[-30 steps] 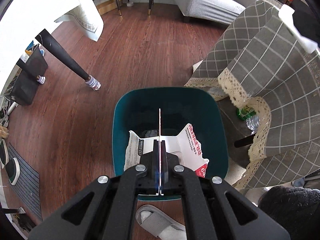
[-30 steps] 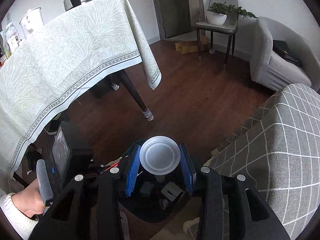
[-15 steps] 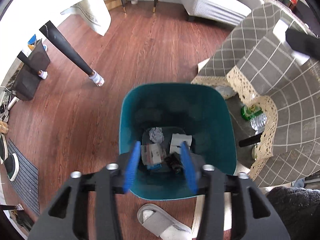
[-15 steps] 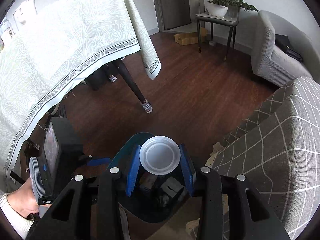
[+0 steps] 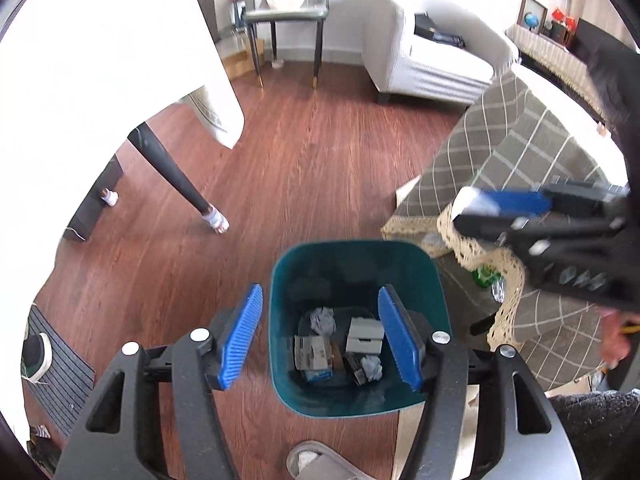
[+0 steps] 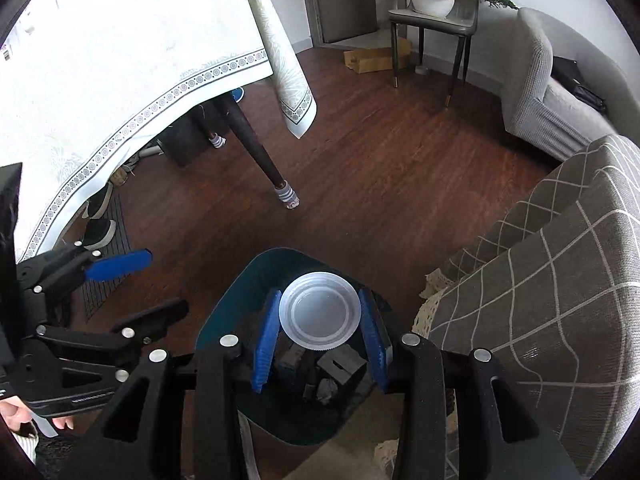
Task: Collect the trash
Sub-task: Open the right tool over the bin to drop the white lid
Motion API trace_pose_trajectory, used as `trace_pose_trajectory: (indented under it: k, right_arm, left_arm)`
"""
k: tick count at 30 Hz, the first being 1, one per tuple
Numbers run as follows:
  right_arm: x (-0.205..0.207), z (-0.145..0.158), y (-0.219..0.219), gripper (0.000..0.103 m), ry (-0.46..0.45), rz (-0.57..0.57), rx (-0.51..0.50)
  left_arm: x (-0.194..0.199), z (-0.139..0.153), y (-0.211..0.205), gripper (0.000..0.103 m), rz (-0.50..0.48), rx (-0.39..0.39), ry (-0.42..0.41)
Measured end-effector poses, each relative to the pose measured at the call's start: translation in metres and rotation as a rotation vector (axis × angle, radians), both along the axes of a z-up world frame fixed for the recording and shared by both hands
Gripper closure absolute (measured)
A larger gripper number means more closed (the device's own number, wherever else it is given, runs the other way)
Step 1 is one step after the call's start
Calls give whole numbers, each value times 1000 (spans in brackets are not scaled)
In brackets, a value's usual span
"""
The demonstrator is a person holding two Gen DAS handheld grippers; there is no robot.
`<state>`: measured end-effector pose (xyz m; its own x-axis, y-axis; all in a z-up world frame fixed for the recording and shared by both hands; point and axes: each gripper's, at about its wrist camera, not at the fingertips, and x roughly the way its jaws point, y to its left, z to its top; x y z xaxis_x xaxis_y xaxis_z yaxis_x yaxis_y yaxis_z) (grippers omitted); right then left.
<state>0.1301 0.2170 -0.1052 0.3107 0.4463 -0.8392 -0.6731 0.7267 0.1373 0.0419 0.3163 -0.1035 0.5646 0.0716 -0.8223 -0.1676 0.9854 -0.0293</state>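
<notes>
right gripper (image 6: 320,340) clamping plastic cup (image 6: 320,310) over teal bin (image 5: 434,280) (left gripper (image 5: 320,340) opening, empty)

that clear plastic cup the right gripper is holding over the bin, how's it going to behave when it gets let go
The plastic cup looks thin and translucent, so probably very light; it should drop softly rather than thud. The right gripper pinches it by its sides over the teal bin, and such thin walls likely flex. Being round, it may roll or settle tilted on the boxes and crumpled paper below.
</notes>
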Motion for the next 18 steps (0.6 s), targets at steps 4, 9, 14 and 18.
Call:
trace_pose_trajectory:
  k: [4, 9, 14, 18]
  right_arm:
    - [1, -12, 3, 63, 22, -3, -22]
    - [2, -24, 4, 63, 40, -2, -44]
    - [3, -32, 6, 63, 51, 9, -62]
    - [2, -43, 13, 63, 63, 26, -86]
  left_arm:
    - [-4, 19, 6, 39, 26, -17, -50]
    - [-8, 40, 5, 39, 32, -7, -107]
    - [-12, 62, 0, 39, 28, -2, -156]
    - [-12, 77, -4, 41, 24, -6, -191]
